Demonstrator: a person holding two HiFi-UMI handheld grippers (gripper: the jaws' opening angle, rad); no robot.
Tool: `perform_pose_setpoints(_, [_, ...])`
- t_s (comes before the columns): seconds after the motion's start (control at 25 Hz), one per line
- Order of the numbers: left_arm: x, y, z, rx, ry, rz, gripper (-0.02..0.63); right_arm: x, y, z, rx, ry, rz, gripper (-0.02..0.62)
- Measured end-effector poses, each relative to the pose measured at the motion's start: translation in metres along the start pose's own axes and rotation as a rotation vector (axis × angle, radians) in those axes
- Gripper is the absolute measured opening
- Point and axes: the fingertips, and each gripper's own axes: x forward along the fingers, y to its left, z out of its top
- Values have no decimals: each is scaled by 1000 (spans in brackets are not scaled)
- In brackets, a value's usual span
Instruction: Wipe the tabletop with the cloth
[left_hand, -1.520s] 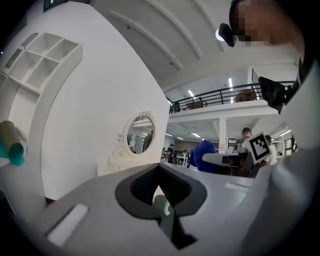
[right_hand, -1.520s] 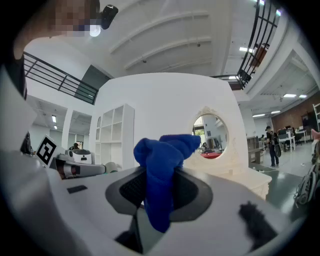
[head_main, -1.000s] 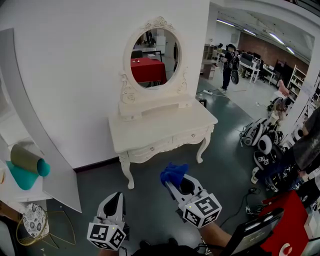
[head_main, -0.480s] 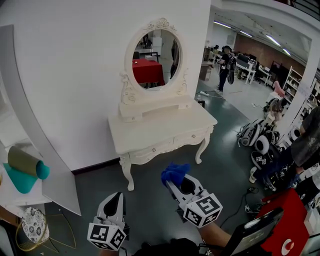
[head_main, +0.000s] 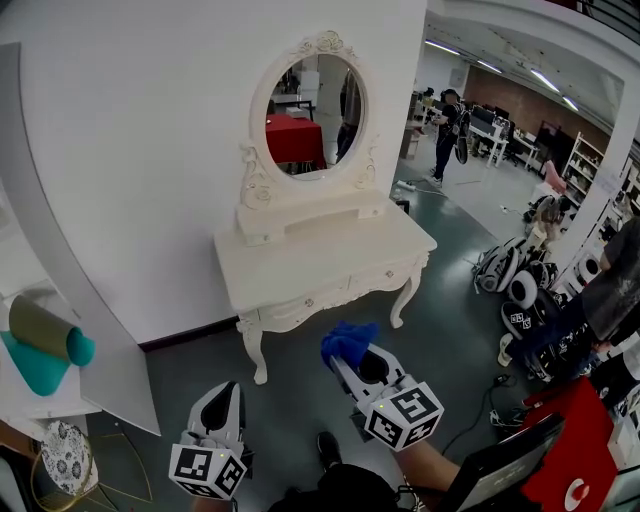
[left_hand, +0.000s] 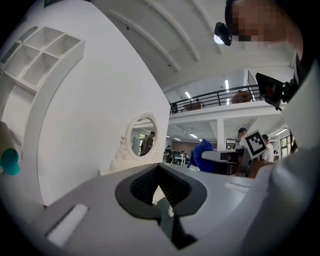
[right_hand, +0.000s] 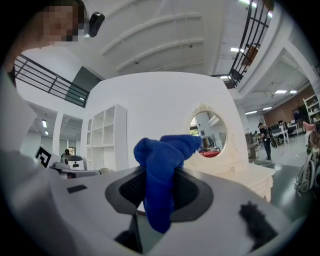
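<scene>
Right gripper (head_main: 350, 362) fingers pinch the bunched blue cloth (head_main: 348, 341), well short of the white vanity desk (head_main: 325, 262); left gripper (head_main: 226, 396) fingers pressed together, empty; risk: wad slips, bare fingertips scrape desk top.

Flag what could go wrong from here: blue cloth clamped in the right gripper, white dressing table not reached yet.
1. The blue cloth sits as a narrow bunched wad in the right gripper. A wipe may touch little surface, and the hard jaw tips could scrape the white dressing table's top.
2. The oval mirror in its ornate frame rises at the table's rear, so a long forward stroke could bump it.
</scene>
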Motion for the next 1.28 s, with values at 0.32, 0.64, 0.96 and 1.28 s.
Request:
perform_pose_setpoints(0.32, [61, 21, 8, 17, 6, 48, 8, 54, -51, 2, 45, -11, 42, 126])
perform_pose_setpoints(0.64, [136, 41, 17, 7, 5, 108, 8, 104, -116, 11, 48, -10, 67, 126])
perform_pose_setpoints(0.96, [201, 44, 19, 18, 13, 133, 8, 141, -175, 18, 52, -11, 109, 126])
perform_pose_setpoints(1.28, [236, 57, 18, 37, 27, 169, 8, 173, -206, 19, 58, -17, 152, 126])
